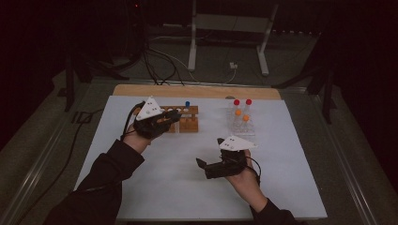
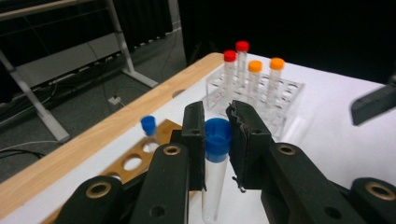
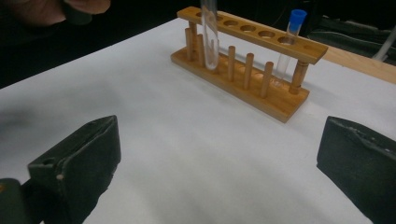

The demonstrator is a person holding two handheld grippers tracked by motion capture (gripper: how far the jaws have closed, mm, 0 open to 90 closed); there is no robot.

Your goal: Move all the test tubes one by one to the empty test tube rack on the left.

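Black jaws of the left gripper were clenched on a blue-capped test tube, pinching it just under the cap, with the clear body hanging down between them. In the high view this gripper sat over the wooden rack near the table's far left; the tube hung in front of the rack's left end, its tip clear of the holes. A second blue-capped tube stood in a hole near the rack's other end.

Further right, the right gripper rested near the table's middle, released — its jaws stood wide apart over bare surface.

White sheeting covered the table, a strip of bare wood showing along the far edge. A clear plastic rack stood well apart to the right, holding two red-capped and two orange-capped tubes. Open white surface lay between the two racks and across the whole near half. Beyond the table the room was dark — grey floor, trailing cables and a white metal frame.
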